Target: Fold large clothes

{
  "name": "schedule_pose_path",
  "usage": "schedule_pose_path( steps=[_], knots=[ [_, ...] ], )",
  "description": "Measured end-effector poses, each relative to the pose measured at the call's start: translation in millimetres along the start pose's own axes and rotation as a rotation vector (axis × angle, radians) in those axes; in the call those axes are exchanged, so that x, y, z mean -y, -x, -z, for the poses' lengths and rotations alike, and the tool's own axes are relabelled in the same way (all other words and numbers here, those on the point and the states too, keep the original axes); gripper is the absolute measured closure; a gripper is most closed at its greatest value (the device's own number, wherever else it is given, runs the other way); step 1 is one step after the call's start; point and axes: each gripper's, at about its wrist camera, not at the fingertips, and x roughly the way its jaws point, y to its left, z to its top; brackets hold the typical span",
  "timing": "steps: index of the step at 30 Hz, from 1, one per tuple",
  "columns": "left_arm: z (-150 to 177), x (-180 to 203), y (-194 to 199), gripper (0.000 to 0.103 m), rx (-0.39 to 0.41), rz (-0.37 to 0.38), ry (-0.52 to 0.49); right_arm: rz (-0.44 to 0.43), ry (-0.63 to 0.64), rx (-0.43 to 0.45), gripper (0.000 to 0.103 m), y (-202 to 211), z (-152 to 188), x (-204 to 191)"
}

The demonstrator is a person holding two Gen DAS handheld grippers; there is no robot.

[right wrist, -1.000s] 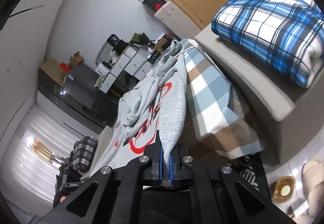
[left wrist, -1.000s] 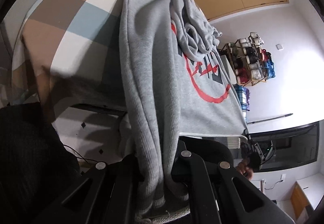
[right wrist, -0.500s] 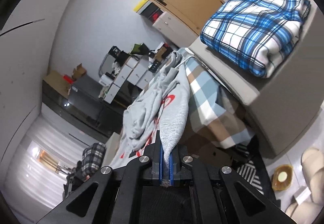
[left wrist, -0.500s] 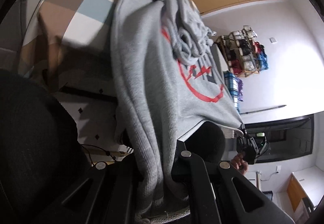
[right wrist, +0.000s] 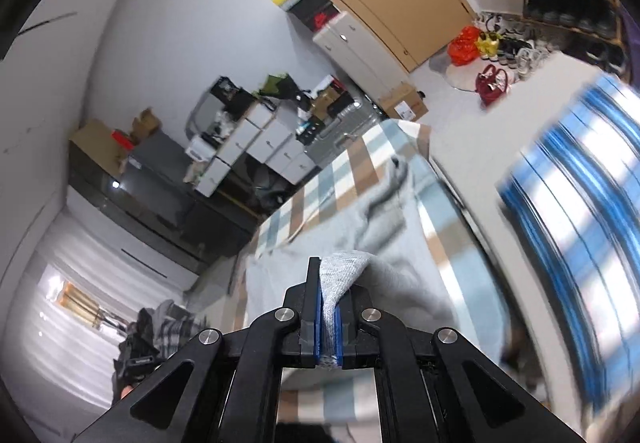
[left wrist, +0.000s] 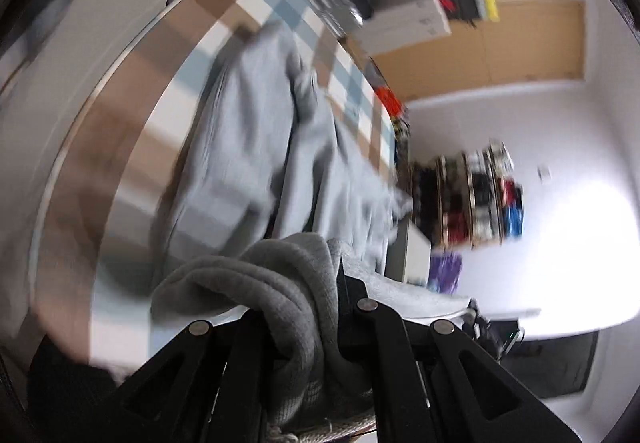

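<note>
A large grey sweatshirt (left wrist: 256, 147) lies spread over the checked bed cover (left wrist: 172, 83), plain grey side showing; the view is blurred. My left gripper (left wrist: 308, 343) is shut on a bunched, ribbed grey edge of the sweatshirt, which folds over the fingers. In the right wrist view the sweatshirt (right wrist: 384, 227) lies flat on the checked cover (right wrist: 332, 179). My right gripper (right wrist: 329, 323) is shut on another grey edge of the sweatshirt between its blue pads, just above the garment.
A blue plaid blanket (right wrist: 576, 211) lies on the grey ledge (right wrist: 484, 139) to the right of the bed. White drawer units (right wrist: 264, 147) and a dark cabinet (right wrist: 132, 179) stand beyond the bed. A shoe rack (left wrist: 476, 199) stands by the wall.
Both grippers have swung the hanging sweatshirt over and down onto the bed. It hung with its red print showing; now it lies spread, plain grey side up.
</note>
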Motion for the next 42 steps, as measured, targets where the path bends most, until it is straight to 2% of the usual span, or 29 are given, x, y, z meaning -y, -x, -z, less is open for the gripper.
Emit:
schedule_pose_path(
  steps=[2,6,8,10,12,15,16,17,18,19,21,22,24,25,26,27,29,31,32,34,37,39,42],
  knots=[
    [-31,5,-25,0.102,-0.004,-0.022,0.051,0.067,0.001,-0.039,0.099,-40,-32,-4],
    [-76,11,-55,0.102,-0.004,-0.061,0.09,0.232,-0.001,-0.114,0.099,-134,-98,-13],
    [-101,17,-74,0.102,-0.012,-0.117,0.069,0.319,-0.005,-0.156,0.099,-177,-116,-5],
    [-115,15,-85,0.102,-0.03,-0.13,0.083,0.374,-0.015,-0.194,0.099,-216,-127,10],
    [-128,12,-99,0.102,-0.034,-0.146,0.093,0.408,-0.024,-0.216,0.099,-241,-134,28],
    [-148,-6,-113,0.101,-0.084,-0.134,0.134,0.374,-0.101,-0.222,0.099,-273,-140,65],
    [-151,-10,-114,0.098,-0.11,-0.146,0.145,0.372,-0.098,-0.224,0.099,-281,-138,74],
    [-156,-21,-123,0.09,-0.156,-0.177,0.156,0.367,-0.092,-0.228,0.098,-286,-138,77],
    [-159,-23,-125,0.08,-0.169,-0.189,0.157,0.348,-0.087,-0.244,0.096,-293,-136,81],
    [-159,-30,-123,0.076,-0.16,-0.206,0.15,0.322,-0.09,-0.274,0.093,-300,-132,86],
    [-157,-29,-112,0.067,-0.15,-0.199,0.123,0.324,-0.103,-0.284,0.063,-298,-129,85],
    [-155,-25,-101,0.066,-0.129,-0.185,0.106,0.312,-0.09,-0.256,0.055,-291,-130,81],
    [-150,-13,-80,0.06,-0.086,-0.197,0.075,0.322,-0.044,-0.14,0.022,-264,-139,67],
    [-149,-8,-74,0.052,-0.075,-0.218,0.067,0.305,-0.031,-0.057,0.014,-242,-143,58],
    [-143,0,-60,0.031,-0.039,-0.247,0.048,0.286,-0.032,-0.025,0.005,-230,-144,53],
    [-142,4,-55,0.023,-0.016,-0.261,0.038,0.255,-0.026,0.001,0.005,-215,-144,45],
    [-130,16,-41,0.023,-0.002,-0.283,-0.015,0.214,0.039,-0.003,0.005,-195,-135,21],
    [-121,20,-33,0.023,0.019,-0.29,-0.033,0.181,0.147,-0.042,0.003,-182,-112,-8],
    [-106,24,-24,0.023,0.043,-0.318,-0.053,0.183,0.197,-0.067,0.002,-179,-99,-20],
    [-89,29,-26,0.023,0.015,-0.333,-0.102,0.158,0.284,-0.128,0.002,-171,-62,-42],
    [-28,30,-42,0.023,-0.097,-0.304,-0.198,0.114,0.36,-0.222,0.002,-173,0,-62],
    [7,26,-55,0.023,-0.14,-0.33,-0.229,0.057,0.358,-0.261,0.002,-173,35,-64],
    [53,9,-67,0.023,-0.157,-0.284,-0.232,-0.063,0.246,-0.294,0.002,-169,88,-47]
  ],
)
